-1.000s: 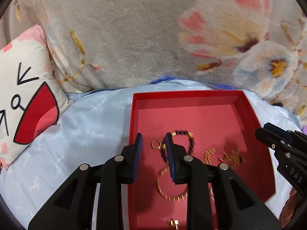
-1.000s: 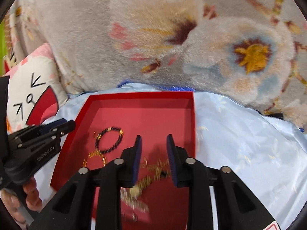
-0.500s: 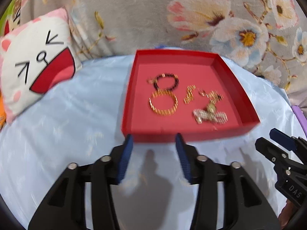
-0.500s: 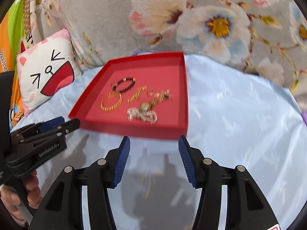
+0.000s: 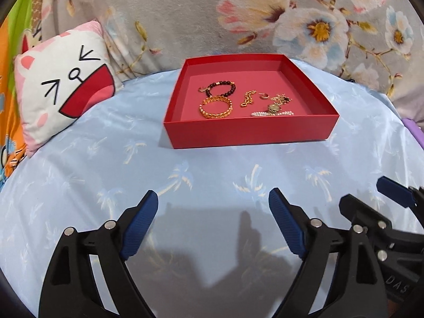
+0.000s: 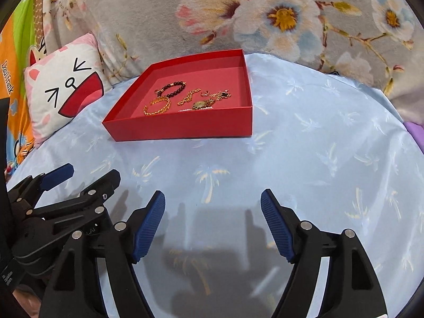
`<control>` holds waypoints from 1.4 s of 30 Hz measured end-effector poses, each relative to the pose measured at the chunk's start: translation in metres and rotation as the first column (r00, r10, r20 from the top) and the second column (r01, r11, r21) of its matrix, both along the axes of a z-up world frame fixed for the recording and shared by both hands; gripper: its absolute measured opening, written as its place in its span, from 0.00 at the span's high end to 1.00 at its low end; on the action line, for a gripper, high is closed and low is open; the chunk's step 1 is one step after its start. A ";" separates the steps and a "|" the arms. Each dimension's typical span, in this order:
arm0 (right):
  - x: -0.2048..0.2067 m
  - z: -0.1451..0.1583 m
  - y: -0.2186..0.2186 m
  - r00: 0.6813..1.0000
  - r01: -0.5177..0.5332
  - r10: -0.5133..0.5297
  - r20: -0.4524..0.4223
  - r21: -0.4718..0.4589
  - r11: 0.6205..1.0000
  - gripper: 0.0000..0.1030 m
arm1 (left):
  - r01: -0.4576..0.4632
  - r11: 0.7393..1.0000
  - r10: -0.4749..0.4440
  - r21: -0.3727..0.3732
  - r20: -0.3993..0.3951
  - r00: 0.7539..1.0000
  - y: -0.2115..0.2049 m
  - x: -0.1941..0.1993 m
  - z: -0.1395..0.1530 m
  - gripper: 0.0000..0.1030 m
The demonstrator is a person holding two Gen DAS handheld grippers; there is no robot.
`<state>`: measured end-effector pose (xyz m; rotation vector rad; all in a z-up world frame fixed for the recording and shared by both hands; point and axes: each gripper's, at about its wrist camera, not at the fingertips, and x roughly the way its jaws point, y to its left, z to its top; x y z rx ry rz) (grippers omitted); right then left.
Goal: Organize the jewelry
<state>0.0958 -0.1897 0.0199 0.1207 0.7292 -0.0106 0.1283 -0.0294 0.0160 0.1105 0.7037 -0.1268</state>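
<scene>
Pulled back from shallow red cardboard tray (image 5: 249,132) of gold and beaded jewelry (image 5: 217,107); left hand-held gripper (image 5: 213,209) and right hand-held gripper (image 6: 212,206) spread, empty; sorting likely finished.

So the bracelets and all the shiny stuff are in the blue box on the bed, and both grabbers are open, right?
Nearly. The box is red, not blue; the bedsheet under it is the blue thing. The left wrist view shows this. The bracelets do lie inside it, and the left gripper and right gripper both have their fingers spread open.

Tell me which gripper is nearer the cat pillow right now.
Left. The left gripper hangs open on the cat pillow side, short of the red tray; the right gripper, also open, sits beyond it.
</scene>
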 end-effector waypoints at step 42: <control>-0.028 -0.002 0.009 0.998 0.058 -0.057 0.025 -0.056 0.997 0.17 | -0.099 0.994 0.097 0.056 0.033 0.995 0.006 -0.024 0.002 0.08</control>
